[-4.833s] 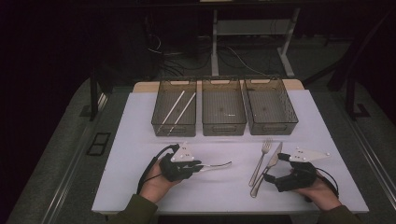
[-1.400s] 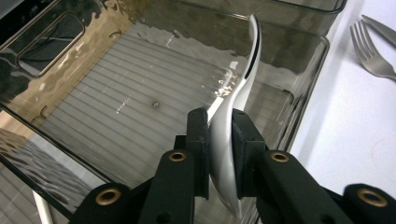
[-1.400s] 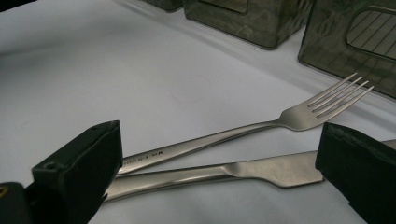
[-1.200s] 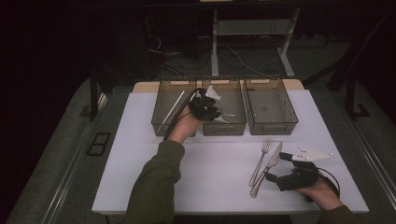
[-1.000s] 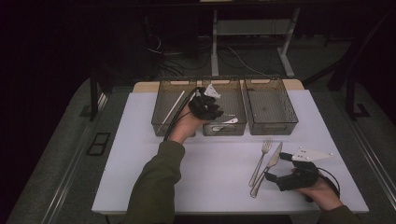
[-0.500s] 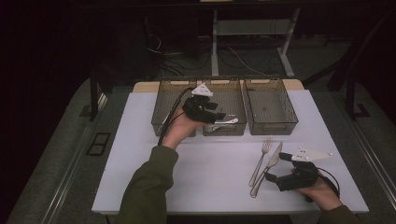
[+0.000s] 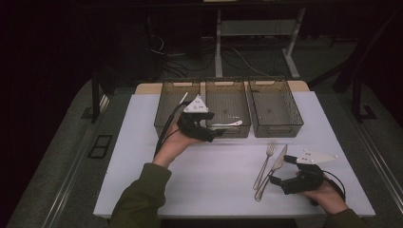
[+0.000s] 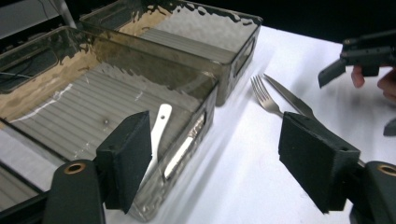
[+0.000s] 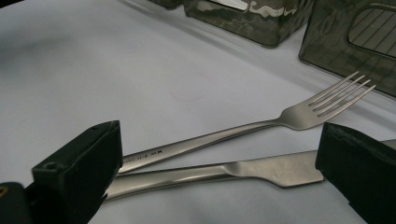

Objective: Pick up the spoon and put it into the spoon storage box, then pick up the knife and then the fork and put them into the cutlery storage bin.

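L hand-held gripper (image 7: 219, 132) wide, empty, over mid bin (image 7: 227, 89); R hand-held gripper (image 7: 274, 181) wide astride fork (image 7: 264, 166)/knife (image 7: 275, 164) handles near bench's front-right corner. Risk: pinches both.

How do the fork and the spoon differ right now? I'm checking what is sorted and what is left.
The spoon lies inside the middle bin, while the fork lies out on the white table beside the knife. The spoon sits near the open left gripper; the fork lies in front of the open right gripper. The spoon lies roughly crosswise, the fork points toward the bins. Both are plain metal cutlery, and neither is gripped.
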The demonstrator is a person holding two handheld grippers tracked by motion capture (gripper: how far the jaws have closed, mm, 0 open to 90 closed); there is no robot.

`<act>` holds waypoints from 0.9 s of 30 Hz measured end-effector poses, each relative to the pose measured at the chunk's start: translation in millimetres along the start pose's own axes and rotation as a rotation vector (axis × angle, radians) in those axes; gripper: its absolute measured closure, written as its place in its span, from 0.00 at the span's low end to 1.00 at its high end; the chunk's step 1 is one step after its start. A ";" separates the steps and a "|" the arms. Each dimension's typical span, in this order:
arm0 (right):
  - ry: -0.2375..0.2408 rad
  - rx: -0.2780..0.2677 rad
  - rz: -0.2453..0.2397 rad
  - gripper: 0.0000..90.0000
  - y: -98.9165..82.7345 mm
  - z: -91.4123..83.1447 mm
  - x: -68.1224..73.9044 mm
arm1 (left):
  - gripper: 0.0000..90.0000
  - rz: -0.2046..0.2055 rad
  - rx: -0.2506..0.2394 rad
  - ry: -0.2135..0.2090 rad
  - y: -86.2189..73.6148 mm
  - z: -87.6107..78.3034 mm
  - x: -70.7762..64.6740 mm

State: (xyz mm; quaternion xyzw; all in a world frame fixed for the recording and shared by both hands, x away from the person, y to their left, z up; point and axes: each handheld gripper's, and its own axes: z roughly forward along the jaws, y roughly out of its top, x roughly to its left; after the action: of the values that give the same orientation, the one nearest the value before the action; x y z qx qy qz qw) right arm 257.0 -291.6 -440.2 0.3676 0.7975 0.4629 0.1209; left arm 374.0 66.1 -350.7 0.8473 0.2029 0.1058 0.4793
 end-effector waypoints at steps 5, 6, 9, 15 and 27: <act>-0.001 0.002 0.002 0.01 0.0 0.0 -0.2 | 0.26 -0.017 -0.010 0.003 -15.3 -8.7 -11.6; -0.002 0.003 0.001 0.01 -0.1 -0.1 0.0 | 0.26 -0.012 -0.007 0.002 -17.5 -10.3 -12.9; -0.002 0.004 0.002 0.01 -0.1 -0.1 0.1 | 0.26 -0.013 -0.003 0.006 -27.8 -15.3 -18.5; -0.004 0.004 0.001 0.01 -0.1 0.2 -0.1 | 0.25 -0.025 0.008 0.020 -51.1 -26.4 -28.2; 0.014 0.023 0.012 0.01 0.8 -0.5 0.4 | 0.17 -0.080 -0.010 0.047 -93.3 -50.3 -38.5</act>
State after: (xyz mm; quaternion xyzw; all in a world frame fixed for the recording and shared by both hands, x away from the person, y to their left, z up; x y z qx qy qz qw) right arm 256.8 -291.4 -439.2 0.3707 0.8013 0.4569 0.1082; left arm 298.1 130.3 -403.8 0.8333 0.2474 0.1072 0.4826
